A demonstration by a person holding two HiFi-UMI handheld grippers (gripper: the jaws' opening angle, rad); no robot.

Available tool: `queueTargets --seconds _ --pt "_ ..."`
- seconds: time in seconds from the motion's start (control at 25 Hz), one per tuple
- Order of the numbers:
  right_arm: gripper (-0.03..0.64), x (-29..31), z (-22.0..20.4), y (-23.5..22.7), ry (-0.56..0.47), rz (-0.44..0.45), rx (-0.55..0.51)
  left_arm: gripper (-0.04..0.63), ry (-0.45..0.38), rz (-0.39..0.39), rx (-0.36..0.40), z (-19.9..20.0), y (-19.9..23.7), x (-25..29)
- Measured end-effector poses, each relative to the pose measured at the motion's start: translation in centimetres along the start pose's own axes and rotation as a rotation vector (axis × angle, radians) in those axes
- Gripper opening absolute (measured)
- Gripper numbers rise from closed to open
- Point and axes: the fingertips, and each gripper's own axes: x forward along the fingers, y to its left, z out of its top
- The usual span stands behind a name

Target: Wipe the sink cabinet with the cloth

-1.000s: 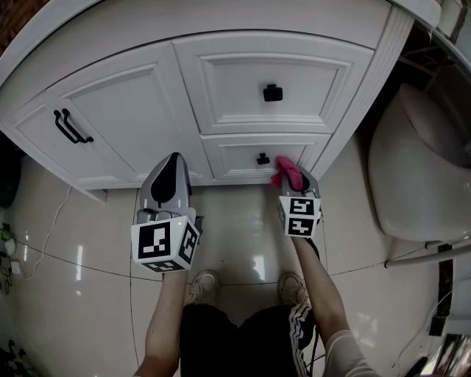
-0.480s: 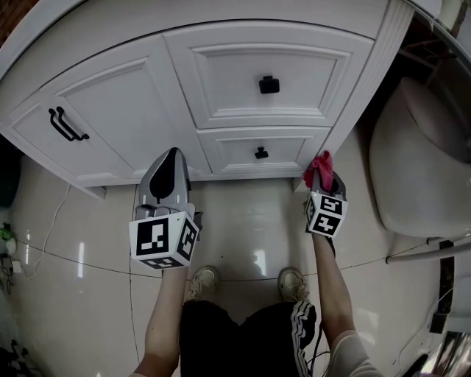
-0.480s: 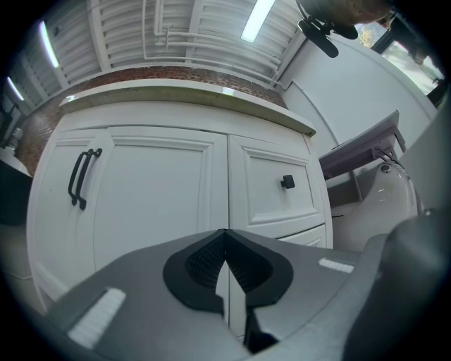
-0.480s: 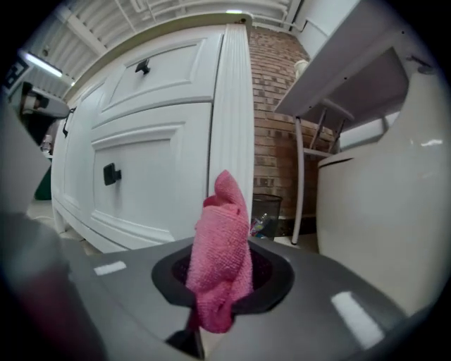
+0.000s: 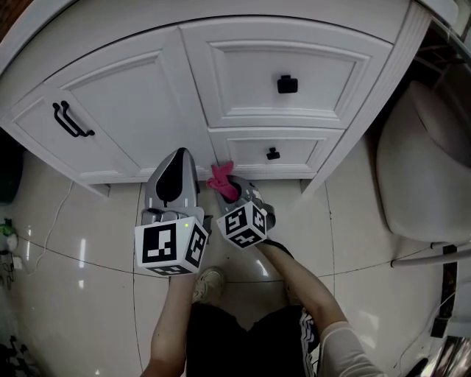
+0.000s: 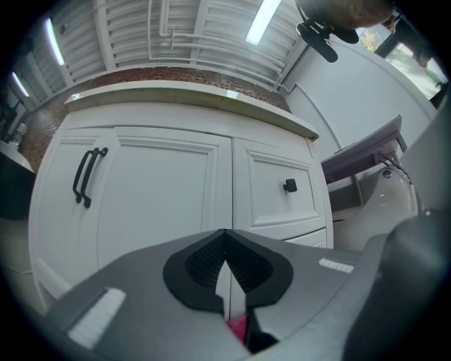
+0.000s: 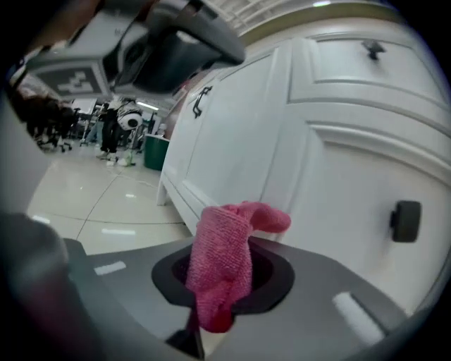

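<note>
The room is bright. A long ceiling light (image 6: 263, 19) glows white in the left gripper view. In the head view, the shiny floor (image 5: 73, 221) has white spots of glare. The white cabinet (image 5: 140, 103) is lit evenly, with soft shadows. Both gripper views are round with black corners, and straight lines bend near the edges. The cloth (image 7: 224, 264) up close looks a bit fuzzy.

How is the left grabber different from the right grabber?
The right gripper is pinching a pink cloth, but the left gripper has its jaws shut together on nothing. The right gripper slants over toward the left gripper, with its cloth up by the lower drawer. The left gripper points straight at the cabinet. Both are grey, and both are shut.
</note>
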Motion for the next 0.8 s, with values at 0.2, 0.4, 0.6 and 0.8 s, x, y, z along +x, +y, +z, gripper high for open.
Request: queueTargets --seconds 0.2,0.4,0.6,0.8 --pt "0.061 1.3 -1.1 -2.2 0.045 -0.038 0.010 0.014 -0.004 -0.013 -0.003 0.1 -0.1 0.1" --pt "0.061 -1.5 -4.2 -5.7 0.065 -0.103 0.064 0.014 0.005 -0.009 0.006 0.1 -0.2 0.2" --pt "0.063 -6.3 -8.4 -11.3 0.090 -0.228 0.167 0.014 0.015 -0.010 0.025 -0.6 -0.5 0.4" --pt "0.067 -10.9 -13.0 -16.8 0.145 -0.364 0.250 0.014 0.023 -0.026 0.052 -0.8 -1.4 0.8"
